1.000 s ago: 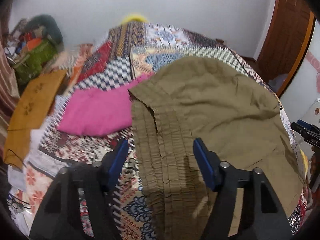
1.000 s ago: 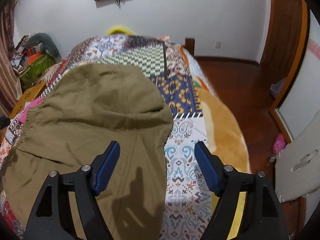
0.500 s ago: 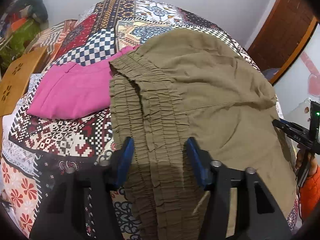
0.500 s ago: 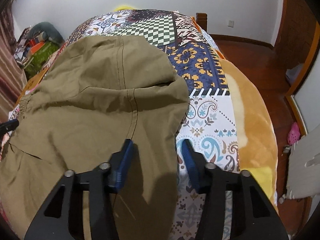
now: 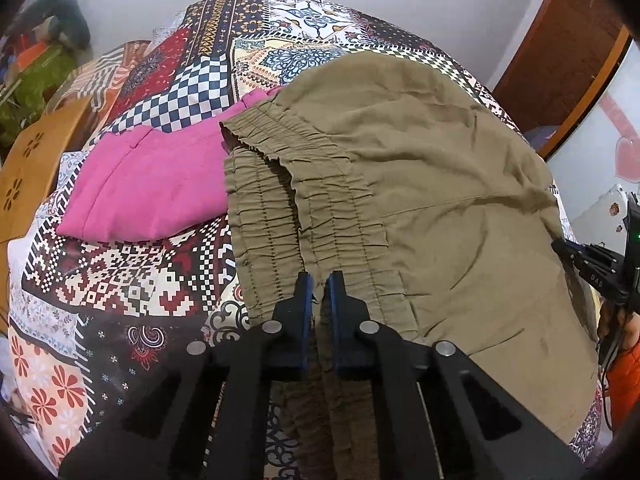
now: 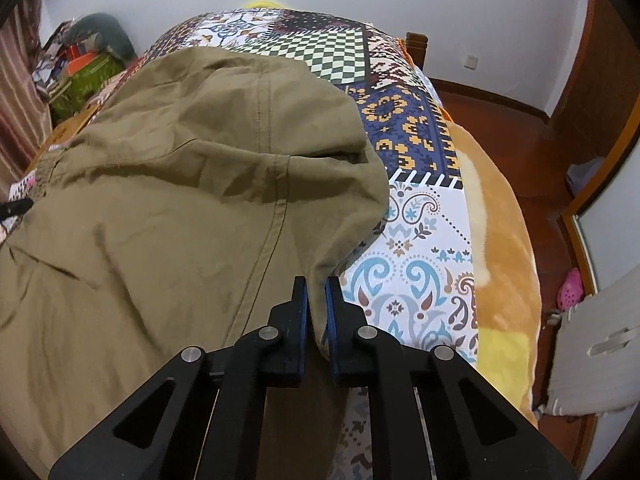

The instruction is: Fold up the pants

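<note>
Olive-brown pants [image 5: 420,184] lie spread on a patchwork bedspread [image 5: 132,280], the elastic waistband [image 5: 304,208] toward the left. My left gripper [image 5: 319,280] is shut on the near edge of the waistband. In the right wrist view the pants [image 6: 180,200] fill the left half, and my right gripper [image 6: 316,284] is shut on the near right edge of the fabric. The right gripper also shows at the right edge of the left wrist view [image 5: 592,268].
A folded pink garment [image 5: 152,184] lies left of the waistband. A wooden stool [image 5: 28,168] and piled clutter [image 5: 36,64] stand left of the bed. An orange blanket [image 6: 504,240] lines the bed's right edge, with wooden floor [image 6: 532,152] beyond.
Both grippers moved forward and down onto the pants and closed from wide open: the left on the waistband, the right on the fabric edge.
</note>
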{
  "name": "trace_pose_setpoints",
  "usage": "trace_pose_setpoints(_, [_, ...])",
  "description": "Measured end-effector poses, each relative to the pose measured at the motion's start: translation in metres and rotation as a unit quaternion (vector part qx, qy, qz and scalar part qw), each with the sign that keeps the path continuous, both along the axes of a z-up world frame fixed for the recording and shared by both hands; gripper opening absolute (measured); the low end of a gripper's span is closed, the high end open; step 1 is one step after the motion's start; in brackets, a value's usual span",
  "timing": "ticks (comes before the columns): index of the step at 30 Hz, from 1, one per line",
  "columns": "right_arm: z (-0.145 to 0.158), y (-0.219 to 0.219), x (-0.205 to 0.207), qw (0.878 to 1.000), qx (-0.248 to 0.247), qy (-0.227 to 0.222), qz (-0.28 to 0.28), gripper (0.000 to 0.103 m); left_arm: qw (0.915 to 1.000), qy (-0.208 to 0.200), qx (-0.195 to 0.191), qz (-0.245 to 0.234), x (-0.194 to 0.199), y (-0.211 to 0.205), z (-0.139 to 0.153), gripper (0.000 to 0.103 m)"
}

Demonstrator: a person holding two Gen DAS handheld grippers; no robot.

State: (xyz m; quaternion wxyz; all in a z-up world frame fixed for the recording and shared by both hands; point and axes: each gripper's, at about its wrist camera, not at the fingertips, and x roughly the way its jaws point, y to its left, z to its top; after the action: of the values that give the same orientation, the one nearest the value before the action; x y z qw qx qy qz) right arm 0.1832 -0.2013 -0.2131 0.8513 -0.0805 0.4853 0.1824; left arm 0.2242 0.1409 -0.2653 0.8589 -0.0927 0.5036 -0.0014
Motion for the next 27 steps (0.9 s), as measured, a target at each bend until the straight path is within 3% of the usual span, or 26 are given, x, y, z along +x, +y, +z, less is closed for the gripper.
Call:
trace_pose_setpoints(5, [0.001,-0.005,0.000,1.000,0.011,0.005,-0.008,0.007,0.9999,0.005,0.000,0.009,0.008,0.004,0.004,0.012])
trace_pose_setpoints(10, [0.001,-0.005,-0.006,1.000,0.016,0.005,-0.013,0.007,0.9985,0.009,-0.053,0.013,0.026,0.013,0.002,0.050])
trace_pose_setpoints(15, [-0.001,-0.009,-0.003,0.999,0.034,0.011,-0.021,0.007,0.9994,0.012,-0.031,0.000,0.045,0.002,-0.001,0.054])
trace_pose_setpoints(18, [-0.002,-0.008,-0.002,0.999,0.037,0.011,-0.022,0.007,0.9995,0.017,-0.027,-0.005,0.051,0.000,-0.002,0.054])
trace_pose_setpoints(21, [-0.003,-0.008,-0.002,0.999,0.040,0.011,-0.023,0.007,0.9995,0.012,-0.023,-0.018,0.048,-0.004,0.002,0.038])
trace_pose_setpoints(22, [-0.003,-0.008,-0.002,0.999,0.042,0.012,-0.023,0.007,0.9995,0.012,-0.021,-0.022,0.046,-0.005,0.004,0.026])
trace_pose_setpoints(25, [-0.005,-0.008,-0.003,0.999,0.042,0.012,-0.022,0.007,0.9993,0.015,0.000,-0.033,0.037,-0.010,0.004,0.012])
trace_pose_setpoints(27, [-0.005,-0.008,-0.004,0.999,0.039,0.011,-0.021,0.007,0.9989,0.012,0.032,-0.032,0.032,-0.012,0.004,0.008])
